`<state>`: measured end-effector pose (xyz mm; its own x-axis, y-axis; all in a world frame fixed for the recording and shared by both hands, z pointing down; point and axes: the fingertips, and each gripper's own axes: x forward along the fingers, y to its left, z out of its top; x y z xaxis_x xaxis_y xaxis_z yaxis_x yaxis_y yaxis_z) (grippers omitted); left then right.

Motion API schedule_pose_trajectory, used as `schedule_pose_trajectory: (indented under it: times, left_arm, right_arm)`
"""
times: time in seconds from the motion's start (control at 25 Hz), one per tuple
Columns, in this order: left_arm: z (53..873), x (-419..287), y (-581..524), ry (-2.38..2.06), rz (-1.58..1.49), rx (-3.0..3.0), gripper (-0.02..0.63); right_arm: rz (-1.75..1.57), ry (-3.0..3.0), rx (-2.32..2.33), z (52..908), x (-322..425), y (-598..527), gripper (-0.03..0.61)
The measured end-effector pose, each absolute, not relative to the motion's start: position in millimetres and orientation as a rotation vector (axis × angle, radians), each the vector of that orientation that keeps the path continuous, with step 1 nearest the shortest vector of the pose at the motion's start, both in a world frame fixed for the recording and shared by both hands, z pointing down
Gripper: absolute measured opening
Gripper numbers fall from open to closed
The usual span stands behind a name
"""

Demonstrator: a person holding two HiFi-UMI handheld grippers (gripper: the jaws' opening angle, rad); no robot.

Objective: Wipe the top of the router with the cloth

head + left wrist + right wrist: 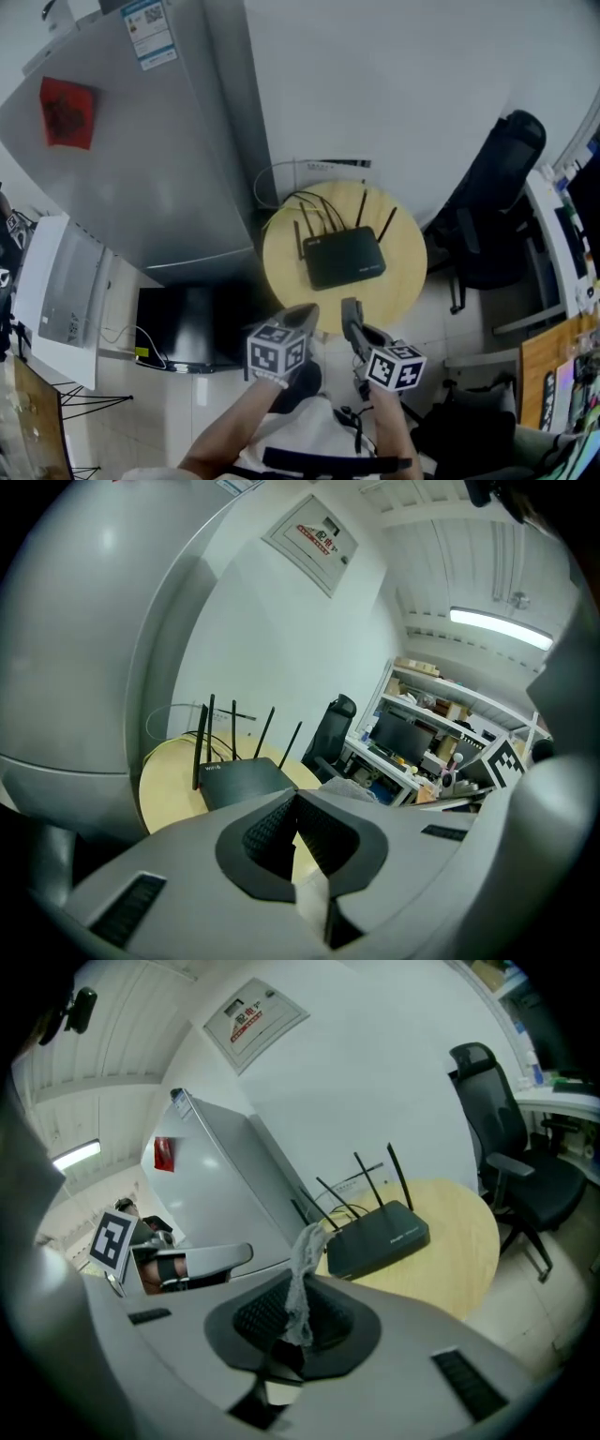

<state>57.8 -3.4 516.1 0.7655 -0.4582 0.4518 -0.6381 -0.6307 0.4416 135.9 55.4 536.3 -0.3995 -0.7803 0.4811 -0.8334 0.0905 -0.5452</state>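
Note:
A black router [344, 257] with several upright antennas lies flat on the small round wooden table [403, 281]. Both grippers hover side by side just off the table's near edge, pointing at the router. My left gripper [305, 315] is shut with nothing between its jaws [295, 794]; the router [240, 780] lies beyond its tips. My right gripper [351, 315] is shut on a thin grey cloth [306, 1249], which sticks up from its jaws [299, 1277] as a crumpled strip. In that view the router [380, 1237] sits farther out on the table [459, 1251], apart from the cloth.
A tall grey cabinet [141, 141] stands against the table's left side. Black cables [314, 200] loop behind the router by the white wall. A black office chair [497, 216] stands to the right, a desk [553, 234] beyond it. A dark box [183, 323] sits on the floor at left.

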Motion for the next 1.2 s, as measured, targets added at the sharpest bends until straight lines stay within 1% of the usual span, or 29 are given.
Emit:
schedule_pose_trajectory:
  times: [0.4,0.64,1.2]
  left_arm:
    - [547,58,-103,-0.849,0.391,2.276,-0.003]
    - [567,59,-135,-0.835,0.394,2.233,-0.003]
    - [606,56,-184,-0.774,0.420,2.163,-0.003]
  right_arm:
    - [1.148,-2.191,1.508,568,132,-79,0.044]
    - [1.145,-2.087,1.402,607,125,-126,0.044]
    - [1.163,-1.910,1.179,664,101,-223,0.044]
